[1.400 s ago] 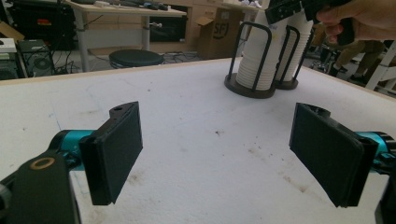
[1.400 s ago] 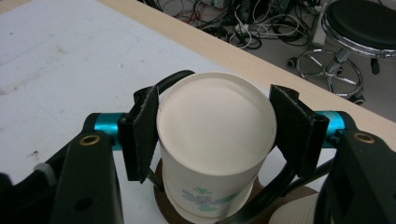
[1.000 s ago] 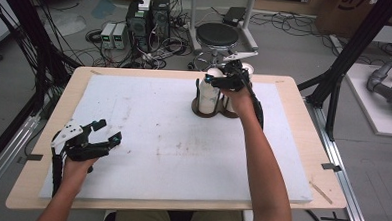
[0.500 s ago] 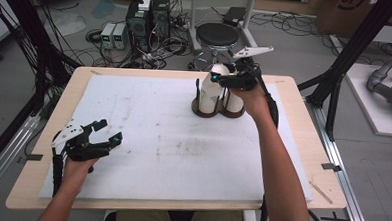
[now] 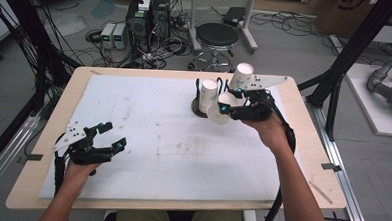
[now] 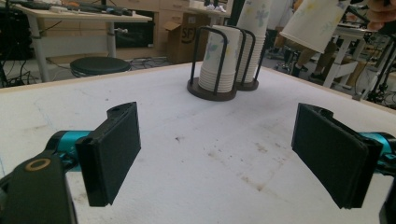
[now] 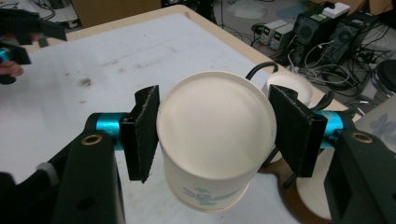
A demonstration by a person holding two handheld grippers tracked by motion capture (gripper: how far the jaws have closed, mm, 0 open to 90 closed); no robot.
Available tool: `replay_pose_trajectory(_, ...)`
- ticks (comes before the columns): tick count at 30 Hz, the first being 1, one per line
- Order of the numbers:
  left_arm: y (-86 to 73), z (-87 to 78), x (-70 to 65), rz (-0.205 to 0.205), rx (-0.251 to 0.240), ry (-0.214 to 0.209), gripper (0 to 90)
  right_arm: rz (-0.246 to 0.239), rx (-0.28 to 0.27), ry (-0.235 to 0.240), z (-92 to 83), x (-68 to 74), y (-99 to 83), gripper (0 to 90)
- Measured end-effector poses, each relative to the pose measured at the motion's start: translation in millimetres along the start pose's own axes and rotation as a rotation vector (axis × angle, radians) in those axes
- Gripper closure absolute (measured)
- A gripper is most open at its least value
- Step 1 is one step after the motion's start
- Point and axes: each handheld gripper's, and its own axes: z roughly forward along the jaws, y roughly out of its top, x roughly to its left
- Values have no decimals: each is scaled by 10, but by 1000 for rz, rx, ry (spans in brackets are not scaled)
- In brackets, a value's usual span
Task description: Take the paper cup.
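Cup (image 5: pixel 220 110) is being gripped by R gripper (image 5: pixel 227 108) and carried clear of stack (image 5: pixel 207 95), toward table (image 5: pixel 147 138) centre: pick done, placing judged next. L gripper (image 5: pixel 109 136) jaws, empty, have just been opening wider.

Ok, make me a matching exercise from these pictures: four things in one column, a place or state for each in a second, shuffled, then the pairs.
Things:
1. paper cup
2. left gripper
3. cup stack
4. stool

Places or states:
A. on the floor beyond the table
B. in a black wire holder
C. jaws open, nothing between them
D. clamped in the right gripper, off the table

Pairs: 1-D, 2-C, 3-B, 4-A
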Motion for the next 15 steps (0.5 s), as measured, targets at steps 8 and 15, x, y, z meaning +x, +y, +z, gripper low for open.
replay_pose_trajectory(8, 0, 5, -22, 5, 2, -23, 157, 1, 19, 51, 8, 130, -234, 381)
replay_pose_trajectory(15, 23, 39, -77, 36, 0, -39, 155, -8, 25, 70, 60, 188, -260, 381)
